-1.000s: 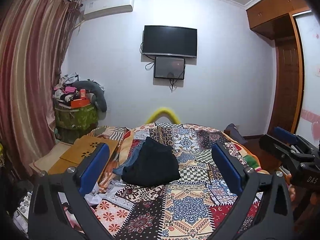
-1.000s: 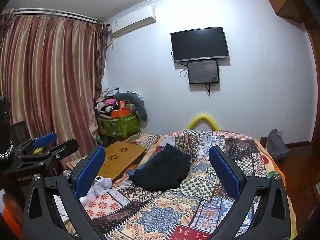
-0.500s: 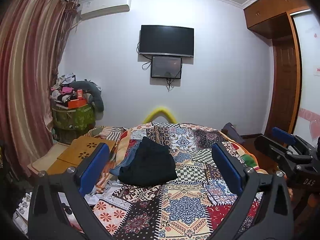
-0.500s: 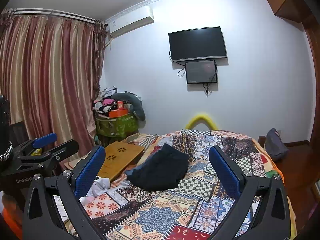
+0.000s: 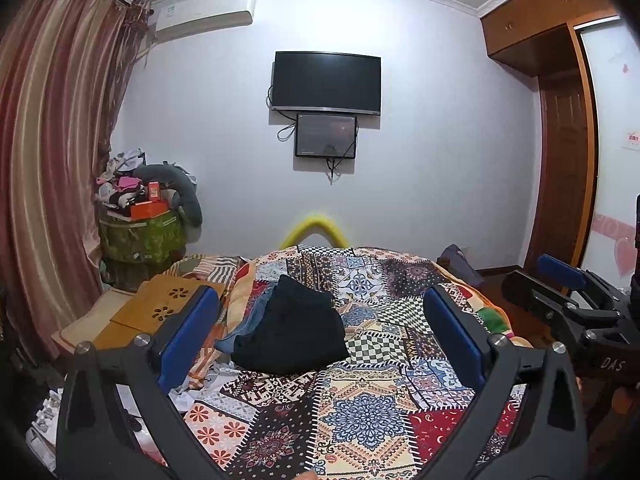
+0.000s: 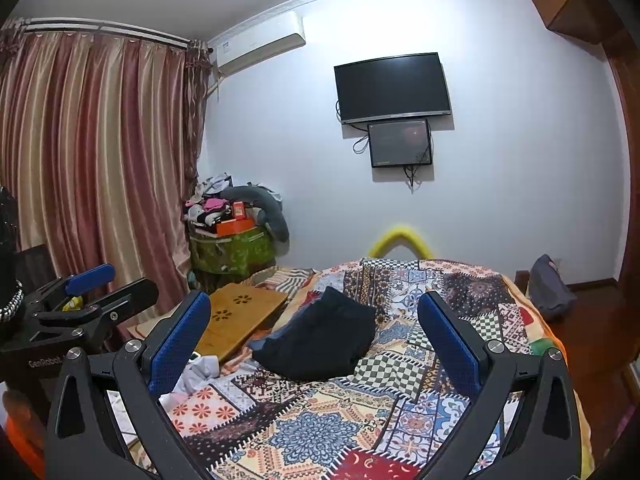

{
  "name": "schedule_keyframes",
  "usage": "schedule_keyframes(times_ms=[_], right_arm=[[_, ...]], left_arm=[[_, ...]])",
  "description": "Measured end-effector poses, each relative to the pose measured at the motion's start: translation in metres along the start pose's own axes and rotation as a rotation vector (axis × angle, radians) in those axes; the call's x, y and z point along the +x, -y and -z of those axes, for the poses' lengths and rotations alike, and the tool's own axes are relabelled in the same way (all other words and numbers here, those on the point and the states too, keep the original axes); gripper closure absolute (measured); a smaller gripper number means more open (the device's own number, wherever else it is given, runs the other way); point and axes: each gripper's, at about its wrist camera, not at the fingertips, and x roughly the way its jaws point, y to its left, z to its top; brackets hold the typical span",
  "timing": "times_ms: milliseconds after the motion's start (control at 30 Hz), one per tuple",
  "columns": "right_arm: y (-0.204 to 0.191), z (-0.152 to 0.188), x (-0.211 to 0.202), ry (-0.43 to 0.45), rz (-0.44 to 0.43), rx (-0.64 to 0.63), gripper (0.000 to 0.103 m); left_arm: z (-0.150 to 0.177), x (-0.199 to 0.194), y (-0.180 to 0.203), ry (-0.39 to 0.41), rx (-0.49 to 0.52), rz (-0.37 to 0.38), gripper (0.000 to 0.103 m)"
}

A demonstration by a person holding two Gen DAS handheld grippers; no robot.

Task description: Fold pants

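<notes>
Black pants (image 5: 294, 330) lie folded in a heap on the patchwork bedspread (image 5: 360, 412), on top of a blue denim garment (image 5: 252, 320). They also show in the right wrist view (image 6: 324, 336). My left gripper (image 5: 320, 320) is open and empty, held above the near part of the bed, well short of the pants. My right gripper (image 6: 314, 324) is open and empty, also held back from the pants. Each gripper shows at the edge of the other's view, the right one (image 5: 560, 300) and the left one (image 6: 80, 300).
A wooden lap desk (image 6: 240, 316) lies left of the bed beside white crumpled cloth (image 6: 196, 376). A green bin piled with clutter (image 5: 140, 232) stands by the curtain (image 6: 92, 160). A dark bag (image 6: 550, 292) sits at the bed's right; a wardrobe (image 5: 560, 140) beyond.
Both views have shifted slightly, the room sliding a little left and down in frame. The pants have not moved and both grippers stay open.
</notes>
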Motion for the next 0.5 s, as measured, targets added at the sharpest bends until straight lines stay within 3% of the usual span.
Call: schedule_keyframes(times_ms=[500], right_arm=[[0.0024,-0.0011,-0.0017,-0.001,0.004,0.000,0.000]], left_arm=[[0.0021,-0.0001,0.0022,0.004,0.015,0.007,0.000]])
